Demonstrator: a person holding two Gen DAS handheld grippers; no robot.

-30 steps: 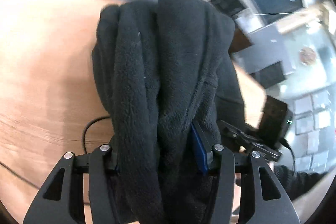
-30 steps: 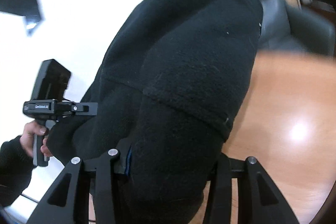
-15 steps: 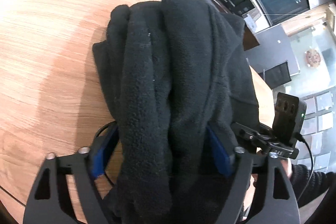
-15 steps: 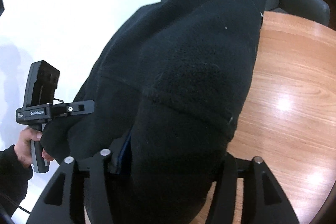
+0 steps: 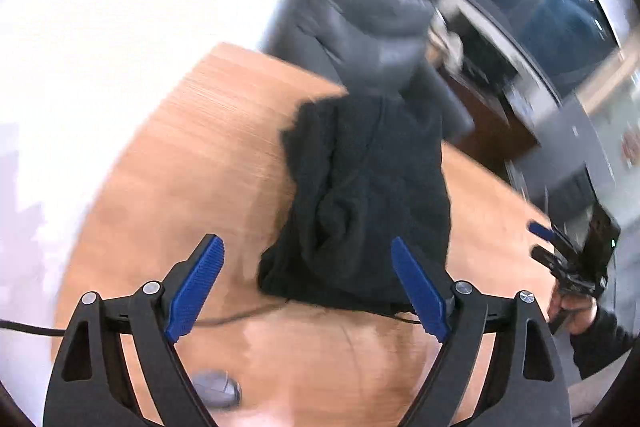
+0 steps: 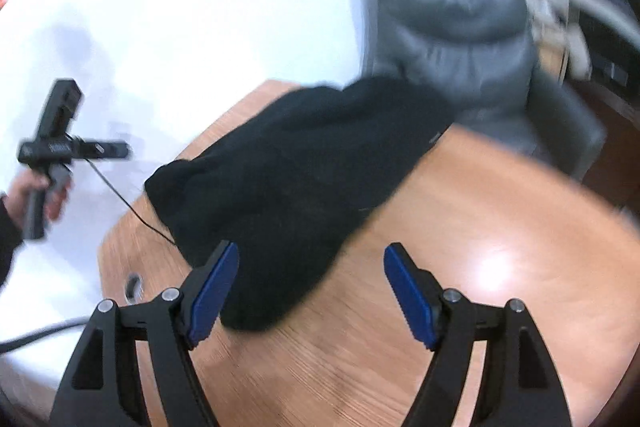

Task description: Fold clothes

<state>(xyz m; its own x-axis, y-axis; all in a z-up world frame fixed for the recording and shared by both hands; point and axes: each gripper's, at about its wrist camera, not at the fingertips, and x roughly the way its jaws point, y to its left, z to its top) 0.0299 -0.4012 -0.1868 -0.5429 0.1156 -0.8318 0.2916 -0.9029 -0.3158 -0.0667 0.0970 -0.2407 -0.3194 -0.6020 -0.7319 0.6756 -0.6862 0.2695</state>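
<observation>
A black fleece garment [image 5: 368,195] lies bunched and folded on the round wooden table [image 5: 192,163]. My left gripper [image 5: 308,287] is open and empty, just short of the garment's near edge. In the right wrist view the same garment [image 6: 296,163] lies across the table [image 6: 500,227], and my right gripper [image 6: 310,293] is open and empty above its near end. The right gripper also shows at the right edge of the left wrist view [image 5: 576,259], and the left gripper at the left of the right wrist view [image 6: 60,147]. Both views are motion-blurred.
A grey leather armchair [image 6: 460,15] stands behind the table's far edge, also in the left wrist view [image 5: 380,7]. A thin black cable [image 6: 128,203] crosses the table's left rim. A small grommet [image 6: 134,285] sits in the tabletop. White floor lies beyond the table.
Both grippers have opened and let go of the black garment, then pulled back from it. The garment now lies on the table.
</observation>
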